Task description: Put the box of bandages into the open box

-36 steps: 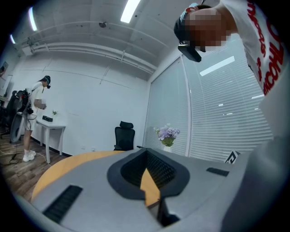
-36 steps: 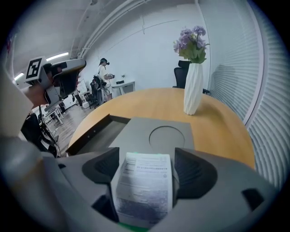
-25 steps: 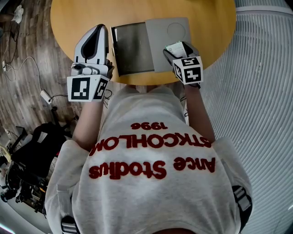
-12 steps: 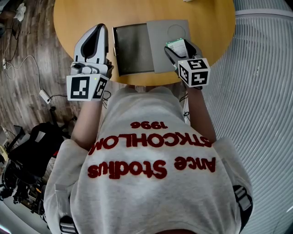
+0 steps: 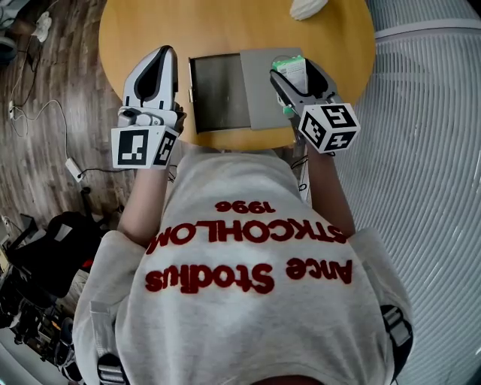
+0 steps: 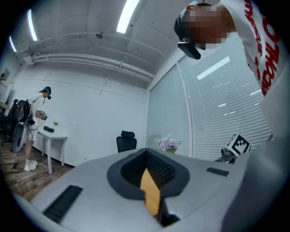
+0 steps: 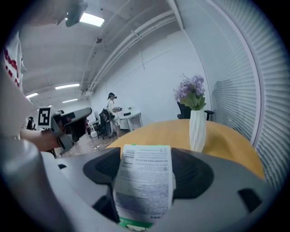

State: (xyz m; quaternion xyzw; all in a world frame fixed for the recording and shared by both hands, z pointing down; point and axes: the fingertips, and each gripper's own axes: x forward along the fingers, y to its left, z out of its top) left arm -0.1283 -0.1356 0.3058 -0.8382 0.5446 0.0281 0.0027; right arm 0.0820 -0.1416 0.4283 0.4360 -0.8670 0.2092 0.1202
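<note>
The open box (image 5: 219, 92), grey with a dark inside, lies on the round wooden table (image 5: 225, 26), its lid (image 5: 259, 86) folded out flat to the right. My right gripper (image 5: 294, 72) hovers over the lid's right edge, shut on the box of bandages (image 5: 291, 68), a small white carton with green trim. In the right gripper view the bandage box (image 7: 144, 183) stands between the jaws with its printed face up. My left gripper (image 5: 164, 56) rests left of the open box, jaws together and empty; in the left gripper view (image 6: 149, 188) it points up into the room.
A white vase (image 7: 198, 130) with purple flowers stands on the far side of the table, seen as a white shape (image 5: 307, 7) at the top edge of the head view. Cables and bags lie on the wooden floor to the left. Another person stands far off by a desk (image 7: 111, 108).
The right gripper with the bandage box has shifted a little farther over the table, and its marker cube has swung to the right. The left gripper has kept its place beside the open box.
</note>
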